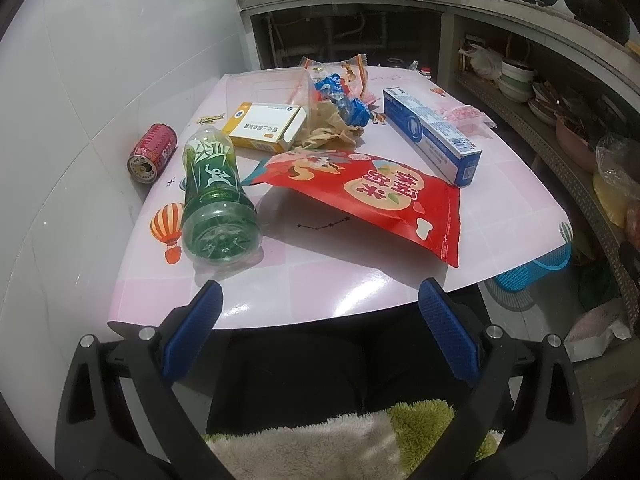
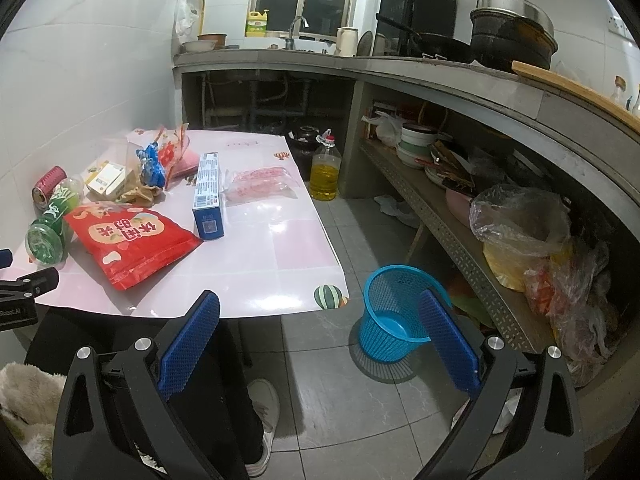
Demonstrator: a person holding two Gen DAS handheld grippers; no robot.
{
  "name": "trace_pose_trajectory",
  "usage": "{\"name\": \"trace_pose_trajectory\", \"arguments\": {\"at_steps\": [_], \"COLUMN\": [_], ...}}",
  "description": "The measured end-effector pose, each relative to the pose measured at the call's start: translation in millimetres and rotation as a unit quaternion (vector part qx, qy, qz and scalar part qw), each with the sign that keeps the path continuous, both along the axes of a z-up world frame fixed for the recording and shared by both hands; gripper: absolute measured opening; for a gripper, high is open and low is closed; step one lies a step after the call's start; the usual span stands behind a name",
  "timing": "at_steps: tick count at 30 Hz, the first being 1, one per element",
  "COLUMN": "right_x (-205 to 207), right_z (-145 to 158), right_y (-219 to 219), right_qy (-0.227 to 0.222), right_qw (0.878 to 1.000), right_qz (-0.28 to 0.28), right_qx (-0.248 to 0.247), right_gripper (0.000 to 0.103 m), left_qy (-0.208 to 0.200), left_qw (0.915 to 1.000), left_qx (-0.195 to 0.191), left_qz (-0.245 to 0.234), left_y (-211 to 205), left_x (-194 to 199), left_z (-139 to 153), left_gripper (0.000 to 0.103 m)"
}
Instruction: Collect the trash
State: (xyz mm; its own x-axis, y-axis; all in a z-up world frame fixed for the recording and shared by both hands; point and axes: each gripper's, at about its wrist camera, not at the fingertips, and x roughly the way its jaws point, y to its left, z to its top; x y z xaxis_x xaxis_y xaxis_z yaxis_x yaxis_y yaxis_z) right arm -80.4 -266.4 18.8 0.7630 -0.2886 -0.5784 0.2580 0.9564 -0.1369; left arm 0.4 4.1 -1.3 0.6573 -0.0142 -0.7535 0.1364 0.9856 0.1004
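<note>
Left wrist view shows the left gripper (image 1: 320, 300) hovering at the near table (image 1: 360, 280) edge, fingers wide apart, empty. Trash lies ahead: green bottle (image 1: 214, 196), red bag (image 1: 372, 196). Right gripper (image 2: 320, 312), also spread, hangs above the floor near the blue basket (image 2: 394, 312).

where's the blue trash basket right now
The blue basket stands on the tiled floor off the table's right near corner, below the shelf; the right wrist view shows it best, between the open right tongs.

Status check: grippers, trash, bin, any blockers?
Left gripper and right gripper open, empty. Trash on table untouched: green bottle, red bag. Blue basket empty on floor. No blockers.
</note>
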Motion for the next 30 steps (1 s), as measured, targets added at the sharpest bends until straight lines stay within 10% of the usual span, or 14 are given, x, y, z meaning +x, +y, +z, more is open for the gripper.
{"name": "trace_pose_trajectory", "arguments": {"at_steps": [30], "right_x": [3.7], "right_z": [1.8], "right_y": [4.6], "right_qy": [-0.001], "right_qw": [1.000], "right_qz": [0.000], "right_qx": [0.001], "right_gripper": [0.097], "left_qy": [0.004], "left_qw": [1.0000], "left_qx": [0.002], "left_qz": [0.006], "left_y": [2.9], "left_x": [1.8], "left_z": [-2.8], "left_gripper": [0.094]}}
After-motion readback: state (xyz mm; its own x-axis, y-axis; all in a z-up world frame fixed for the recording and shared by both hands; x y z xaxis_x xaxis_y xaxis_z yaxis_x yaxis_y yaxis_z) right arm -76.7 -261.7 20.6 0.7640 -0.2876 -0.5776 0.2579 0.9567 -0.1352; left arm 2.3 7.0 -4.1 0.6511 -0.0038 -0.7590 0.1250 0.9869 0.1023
